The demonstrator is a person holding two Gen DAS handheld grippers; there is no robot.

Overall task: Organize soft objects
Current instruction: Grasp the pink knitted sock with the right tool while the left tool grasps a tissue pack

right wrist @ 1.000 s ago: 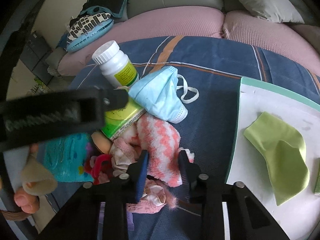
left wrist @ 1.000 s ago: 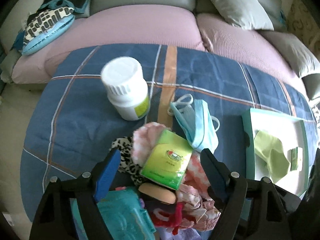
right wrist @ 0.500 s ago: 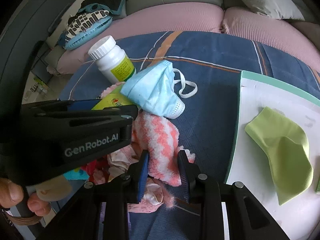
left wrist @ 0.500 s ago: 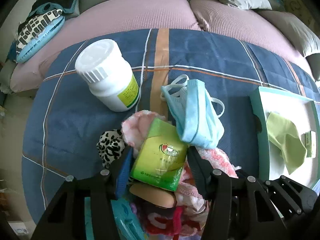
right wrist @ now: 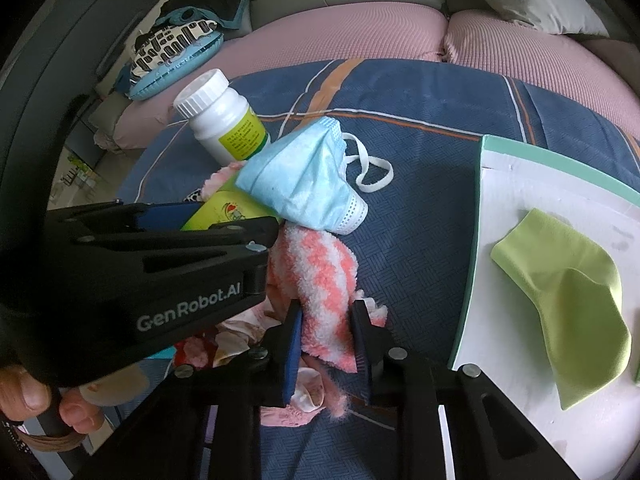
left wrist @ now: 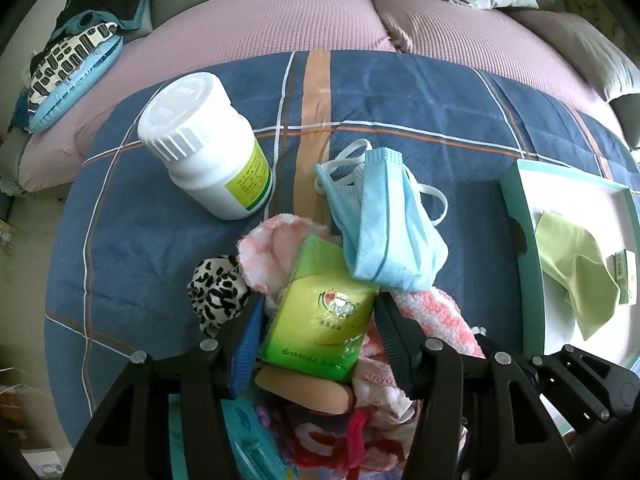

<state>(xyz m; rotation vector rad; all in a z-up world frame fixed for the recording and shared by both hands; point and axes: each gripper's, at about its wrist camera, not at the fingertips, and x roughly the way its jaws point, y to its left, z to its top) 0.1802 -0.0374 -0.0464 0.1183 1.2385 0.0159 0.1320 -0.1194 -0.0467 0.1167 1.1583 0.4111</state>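
A pile of soft things lies on the blue plaid cloth point(left wrist: 360, 92). My left gripper point(left wrist: 318, 312) has its jaws against both sides of a green tissue pack point(left wrist: 320, 320) on top of the pile. A blue face mask point(left wrist: 384, 220) drapes over the pack's far corner. My right gripper point(right wrist: 326, 328) is shut on a pink-and-white fuzzy sock point(right wrist: 316, 276), which also shows in the left wrist view point(left wrist: 432, 312). A light green cloth point(right wrist: 568, 292) lies in the white tray point(right wrist: 520, 184) at right.
A white pill bottle point(left wrist: 208, 148) lies tilted behind the pile. A leopard-print scrunchie point(left wrist: 218, 292), a teal item point(left wrist: 248, 440), a tan item point(left wrist: 304, 388) and red-pink fabric are in the pile. Pink cushions point(left wrist: 260, 16) and a patterned blue pillow point(left wrist: 68, 68) lie behind.
My left gripper moved forward and closed from wide open onto the green tissue pack. My right gripper has kept its hold on the fuzzy sock, barely moving.
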